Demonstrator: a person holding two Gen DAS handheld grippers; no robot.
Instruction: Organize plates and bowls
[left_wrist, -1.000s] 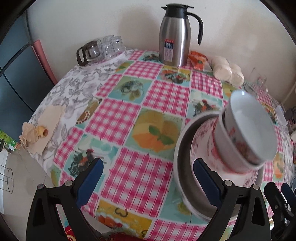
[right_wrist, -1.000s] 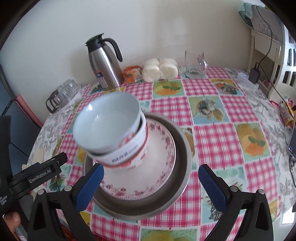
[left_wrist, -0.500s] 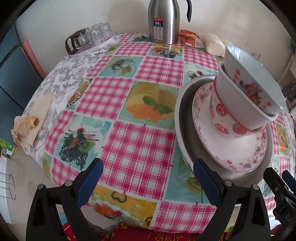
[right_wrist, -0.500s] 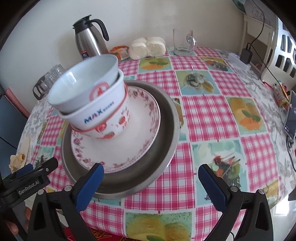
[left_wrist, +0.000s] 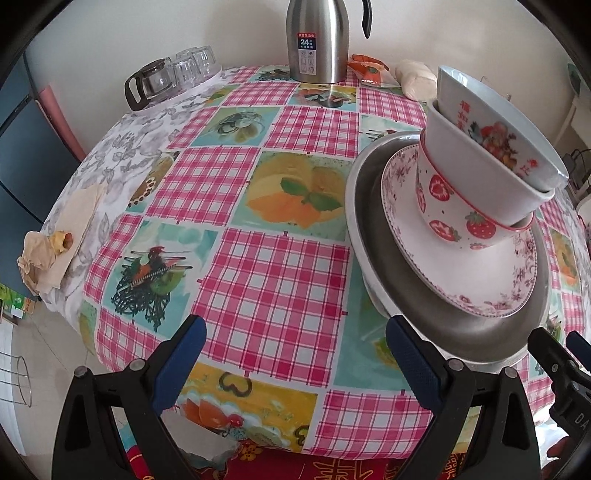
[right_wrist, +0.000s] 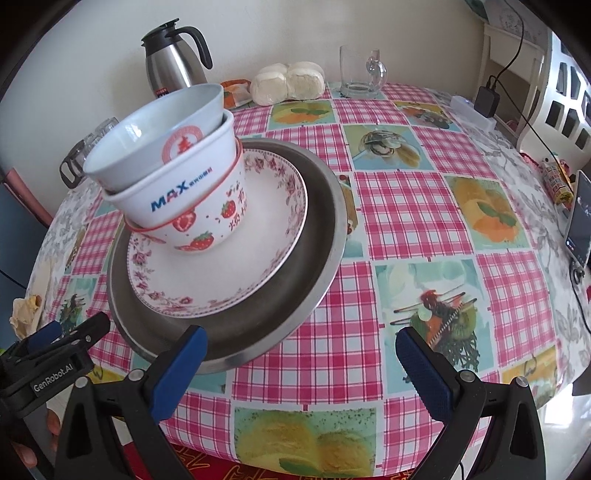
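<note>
One stack stands on the checked tablecloth: a steel basin (right_wrist: 317, 258) (left_wrist: 369, 229) holds a floral plate (right_wrist: 273, 236) (left_wrist: 491, 273). On the plate sits a strawberry bowl (right_wrist: 207, 229) (left_wrist: 454, 221), with a white MAX bowl (right_wrist: 177, 188) (left_wrist: 480, 162) nested in it and a tilted white bowl (right_wrist: 147, 147) (left_wrist: 476, 110) on top. My left gripper (left_wrist: 295, 347) is open at the near table edge, left of the basin. My right gripper (right_wrist: 301, 354) is open too, its left finger (right_wrist: 181, 365) just in front of the basin rim.
At the back stand a steel thermos (left_wrist: 317, 40) (right_wrist: 173, 66), a glass pot with cups (left_wrist: 166, 74), a snack packet (left_wrist: 369, 70), buns (right_wrist: 288, 83) and a glass mug (right_wrist: 360, 70). A crumpled napkin (left_wrist: 40, 254) lies at the left edge. A phone (right_wrist: 578, 225) sits far right.
Both grippers have drawn back toward the near table edge and lowered, so the stack looks smaller and farther. The stack itself has not moved. Both stay open.
</note>
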